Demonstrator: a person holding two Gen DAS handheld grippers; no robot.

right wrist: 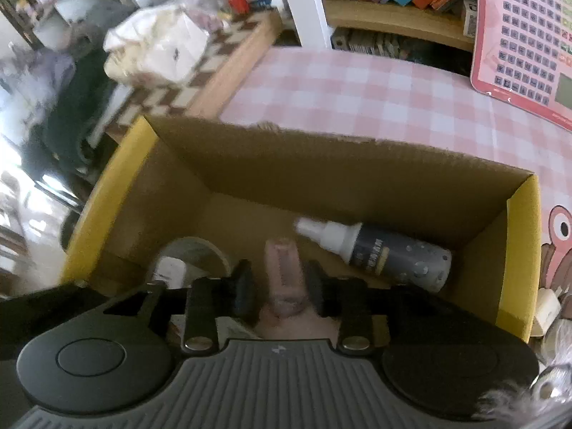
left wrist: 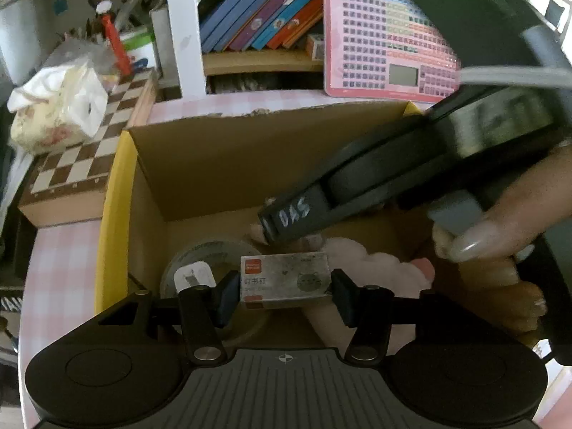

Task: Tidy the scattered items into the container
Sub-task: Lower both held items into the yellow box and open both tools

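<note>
Step in hand: release of two items into the open brown cardboard box with yellow end flaps (right wrist: 522, 250), standing on the pink-and-white checked worktop (right wrist: 357, 82).

Left claw (left wrist: 286, 287): low over the near part of the box, narrow, pads pressed on both ends of a small grey-white staple box with an orange corner label (left wrist: 284, 279). Advice: lower until nearly resting on the contents, open evenly, lift straight up; right claw close by at the right, so no sideways swing.

Right claw (right wrist: 280, 291): partly open, a pale pink soft elongated item (right wrist: 282, 268) between the pads with no visible squeeze; whether fully freed, cannot tell. Advice: widen further before withdrawing, so nothing drags out.

Count inside the box:
- Roll of grey-beige tape (left wrist: 211, 254), near left corner: one.
- Small white plug-like block (left wrist: 195, 275), on the tape roll: one.
- Dark grey spray bottle with white cap (right wrist: 375, 254), lying on its side at the right: one.
- Pink fluffy plush (left wrist: 375, 264), right of the staple box: one.
- Staple box: one, not yet set down.

Outside the box:
- Small white item (right wrist: 545, 307), just right of the box: one, not yet tidied.
- Brown-and-white chessboard case (left wrist: 82, 157), far left: one.
- Pink tablet-shaped learning board (left wrist: 386, 39), far right: one.
</note>
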